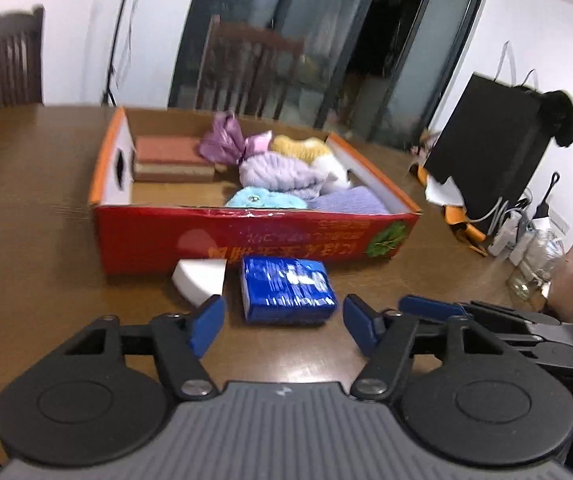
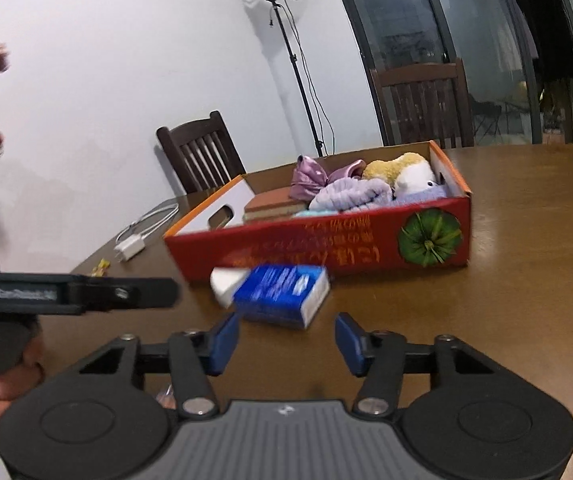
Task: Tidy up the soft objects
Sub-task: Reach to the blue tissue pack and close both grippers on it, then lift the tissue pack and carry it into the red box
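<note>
Both grippers are hanging apart and empty, the left gripper just before the blue pack on the worktop, beside the red box. Next, I think, it needs closing on the pack; the right gripper is waiting near.

A home dining room: wooden table, chairs, glass doors.

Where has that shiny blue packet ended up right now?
The blue packet lies on the wooden table, outside the red box and just before its near wall, with a white block touching its left side.
</note>
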